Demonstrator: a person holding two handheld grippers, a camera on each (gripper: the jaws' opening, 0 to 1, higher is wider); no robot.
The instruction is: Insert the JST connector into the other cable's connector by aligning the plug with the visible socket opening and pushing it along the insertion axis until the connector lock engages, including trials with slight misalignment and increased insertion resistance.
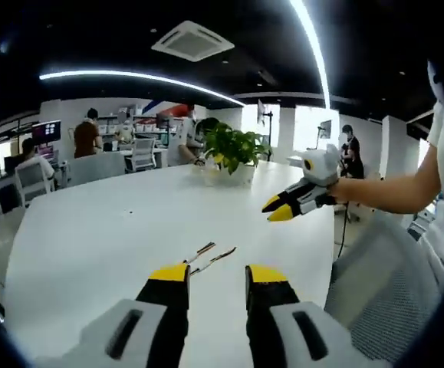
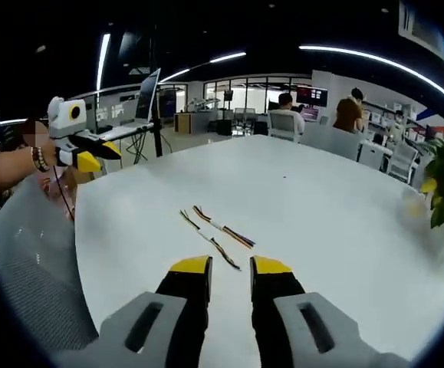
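Observation:
Two thin multi-wire cables lie side by side on the white table (image 2: 321, 199): one with a JST connector (image 2: 223, 228), the other (image 2: 210, 245) just in front of it. My right gripper (image 2: 231, 267) hovers over their near ends, open and holding nothing. In the left gripper view the cables (image 1: 211, 257) lie just beyond my left gripper (image 1: 218, 274), which is open with nothing between its yellow-tipped fingers. A hand holds the right gripper (image 1: 287, 207) above the table's right side. The left gripper (image 2: 91, 159) hangs off the table's left edge.
A potted plant (image 1: 233, 149) stands at the table's far side. An open laptop (image 2: 143, 100) sits on a stand beyond the table (image 1: 91, 230). Several people sit at desks in the background. A person's arm (image 1: 390, 192) reaches in from the right.

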